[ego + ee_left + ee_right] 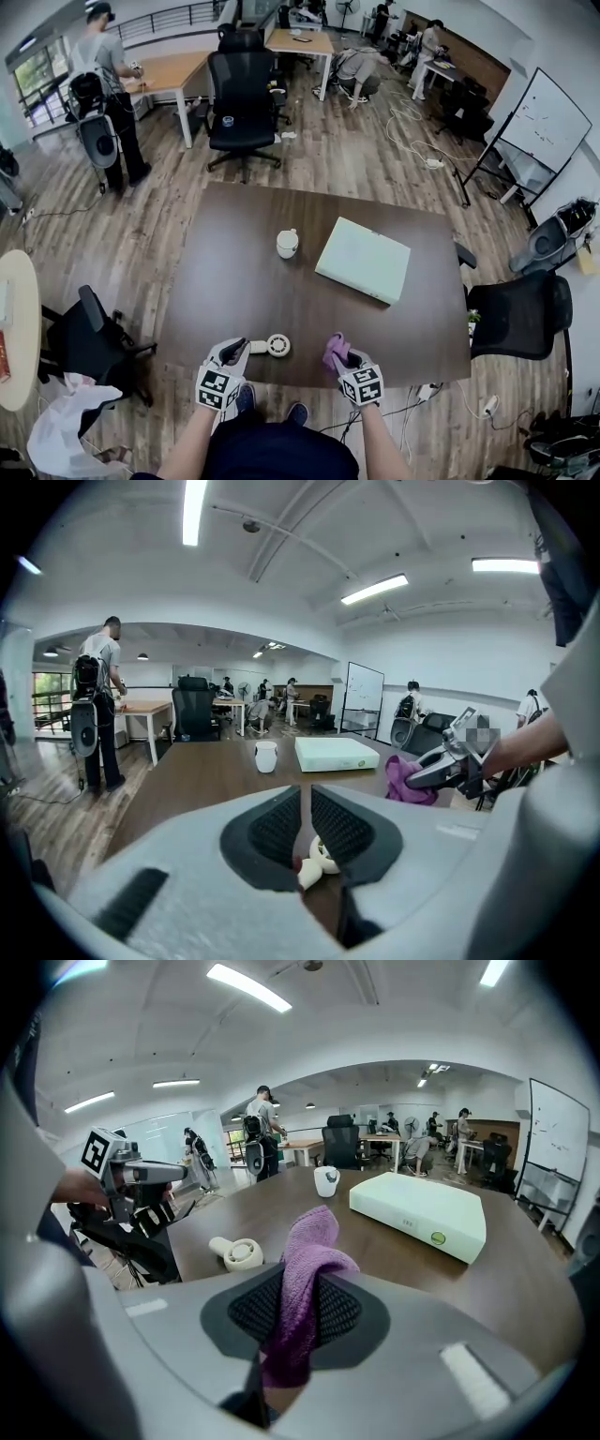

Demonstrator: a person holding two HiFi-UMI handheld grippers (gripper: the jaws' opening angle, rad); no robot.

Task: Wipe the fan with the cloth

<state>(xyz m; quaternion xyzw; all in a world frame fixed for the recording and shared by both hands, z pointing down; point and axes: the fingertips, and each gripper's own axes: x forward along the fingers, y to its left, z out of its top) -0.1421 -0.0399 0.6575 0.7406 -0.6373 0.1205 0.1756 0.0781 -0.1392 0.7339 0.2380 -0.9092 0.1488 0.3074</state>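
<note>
RISK: fan [272,346] lies loose at near edge of surface [234,272], likely skids or spins under a wipe unless braced | right hand-held gripper [298,1288]: clamped on purple cloth [309,1241], just right of fan | left hand-held gripper [305,799]: jaws almost together, empty, just left of fan handle

This is looking like an open-plan office: people [427,52] are working at light wooden desks [300,42] at the far end, black swivel chairs [242,89] are standing about on the plank floor [356,159], a whiteboard [547,120] is standing on its frame, and strip lights [375,588] are shining overhead.
</note>
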